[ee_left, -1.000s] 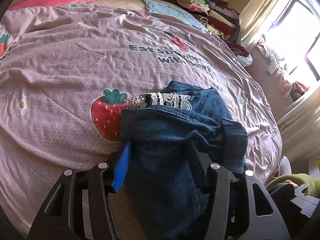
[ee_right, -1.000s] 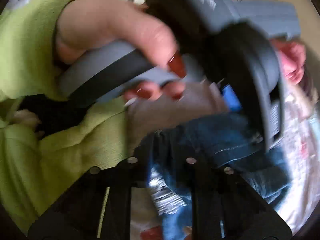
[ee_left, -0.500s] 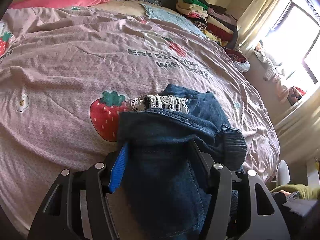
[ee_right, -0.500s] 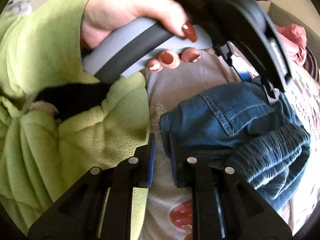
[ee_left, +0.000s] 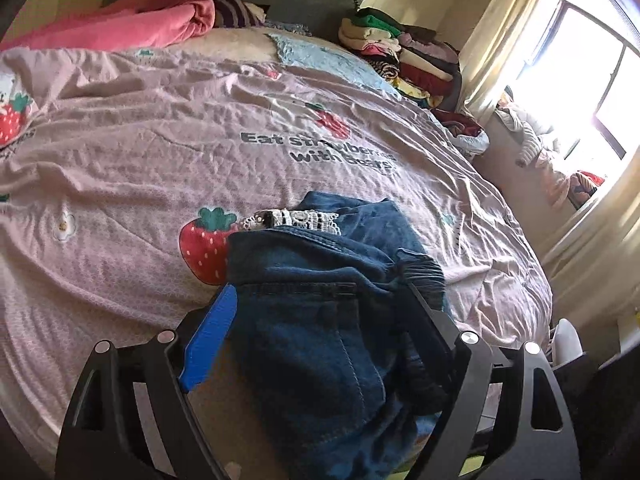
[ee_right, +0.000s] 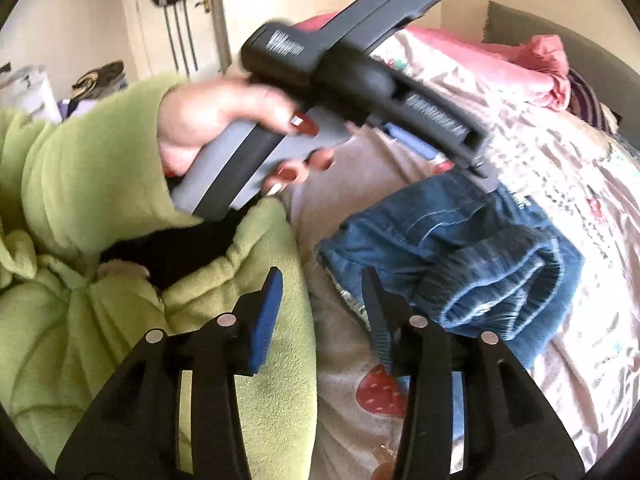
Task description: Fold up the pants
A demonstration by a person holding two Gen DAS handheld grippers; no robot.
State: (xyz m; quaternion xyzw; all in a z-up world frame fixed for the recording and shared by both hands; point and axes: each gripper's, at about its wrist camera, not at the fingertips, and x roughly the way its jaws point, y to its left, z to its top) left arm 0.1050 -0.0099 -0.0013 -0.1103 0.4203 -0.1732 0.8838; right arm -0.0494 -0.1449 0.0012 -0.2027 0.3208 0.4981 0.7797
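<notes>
Jeans (ee_left: 320, 320), folded bundle on bed (ee_left: 140, 152): left claw (ee_left: 320, 304) opening astride denim, right claw (ee_right: 324, 284) opening, empty, beside it; best lifted clear without snagging top layer

Blue denim pants (ee_left: 312, 312), white lace trim; pink strawberry-print bedcover (ee_left: 160, 152); lime-green sleeve (ee_right: 92, 160).

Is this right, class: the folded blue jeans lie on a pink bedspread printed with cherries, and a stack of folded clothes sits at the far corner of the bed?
Not quite. The pink bedspread is printed with strawberries, not cherries; the left wrist view shows this. The rest stands: the folded blue jeans lie on it, and a stack of folded clothes sits at the far corner.
</notes>
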